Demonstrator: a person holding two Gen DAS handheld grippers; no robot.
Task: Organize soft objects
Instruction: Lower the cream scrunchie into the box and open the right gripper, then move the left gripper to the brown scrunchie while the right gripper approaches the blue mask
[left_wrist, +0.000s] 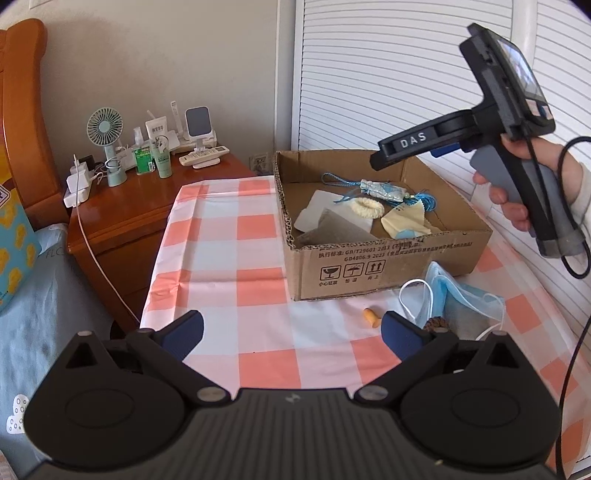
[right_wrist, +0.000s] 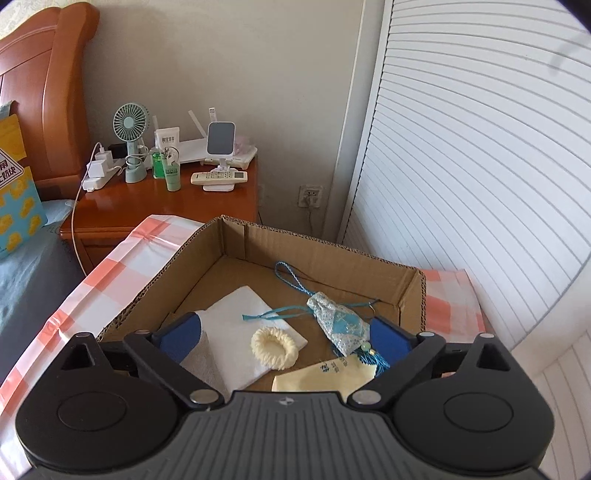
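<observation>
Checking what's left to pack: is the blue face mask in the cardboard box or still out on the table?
Out. The blue face mask lies on the checked tablecloth, in front of the cardboard box.

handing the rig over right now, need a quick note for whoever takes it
Left hand-held gripper: open, empty, low over the checked cloth.
Right hand-held gripper: open, empty, above the cardboard box.
Done, in the box: sachet, cream scrunchie, white cloth, yellow cloth, grey cloth.
Left, on the cloth in front of the box: blue face mask, orange earplug, a brown item partly hidden.
</observation>
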